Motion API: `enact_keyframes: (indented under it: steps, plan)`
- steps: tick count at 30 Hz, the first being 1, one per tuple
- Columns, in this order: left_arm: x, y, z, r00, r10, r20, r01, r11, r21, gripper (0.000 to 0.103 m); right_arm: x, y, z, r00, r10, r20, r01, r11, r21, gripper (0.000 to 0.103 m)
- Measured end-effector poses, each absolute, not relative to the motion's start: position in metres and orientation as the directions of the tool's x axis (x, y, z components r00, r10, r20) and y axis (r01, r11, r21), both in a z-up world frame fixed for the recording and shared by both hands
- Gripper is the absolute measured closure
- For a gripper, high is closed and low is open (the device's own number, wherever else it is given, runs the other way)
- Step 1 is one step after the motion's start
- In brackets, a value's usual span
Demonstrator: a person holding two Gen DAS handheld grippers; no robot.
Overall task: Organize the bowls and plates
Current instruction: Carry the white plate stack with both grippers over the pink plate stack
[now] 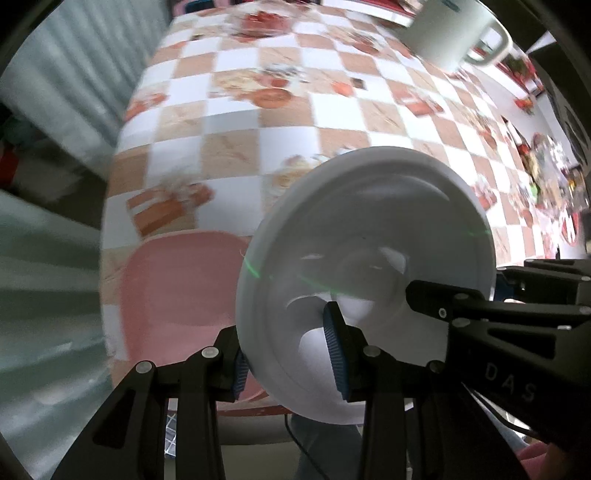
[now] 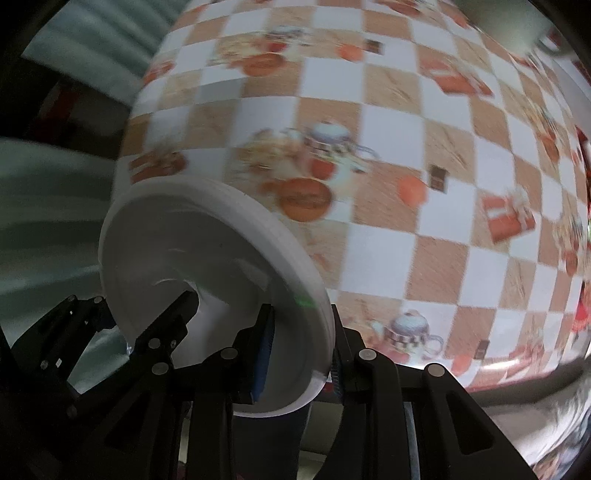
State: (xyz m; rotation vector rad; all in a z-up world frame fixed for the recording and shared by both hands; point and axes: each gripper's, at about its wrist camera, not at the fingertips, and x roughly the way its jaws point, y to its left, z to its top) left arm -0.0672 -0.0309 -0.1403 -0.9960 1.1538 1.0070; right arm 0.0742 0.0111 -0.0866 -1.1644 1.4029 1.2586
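Both tongs grip the same round white plastic plate (image 1: 365, 280), held up on edge above the counter rather than lying on it. The left tongs (image 1: 288, 356) are closed down on the plate's lower rim, one blue ribbed pad (image 1: 334, 350) pressed on the underside facing the camera and the other tucked behind the rim. The right tongs (image 2: 299, 363) pinch the opposite rim the same way, with a blue pad (image 2: 264, 360) on the near face and the other finger behind the edge; in the left wrist view their black frame reaches in from the right onto the plate. The plate stands steeply tilted, its foot ring and base toward both cameras. Below and to the left of it a flat pink plate (image 1: 177, 291) lies on the counter near the front edge, and a white pot with a side handle (image 1: 458, 33) sits at the far side of the checkered orange-and-white tablecloth (image 2: 388, 155). Both views are blurred, so exact contact is hard to judge. The risk lies in the shared grip: if the two hands drift apart or twist unevenly, the smooth rim could slip from one pair of pads, and the plate would swing or drop onto the pink plate or past the counter's near edge.
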Motion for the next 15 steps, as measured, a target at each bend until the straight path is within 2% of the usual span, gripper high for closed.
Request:
enact_keyframes:
  steps: [15]
  plan:
    - [-0.145,-0.034,-0.134,0.068,0.110,-0.992,-0.996,0.062,-0.061,0.063,-0.013,0.035,-0.093,-0.171,-0.099,-0.980,-0.973,-0.139,0.183,0.074]
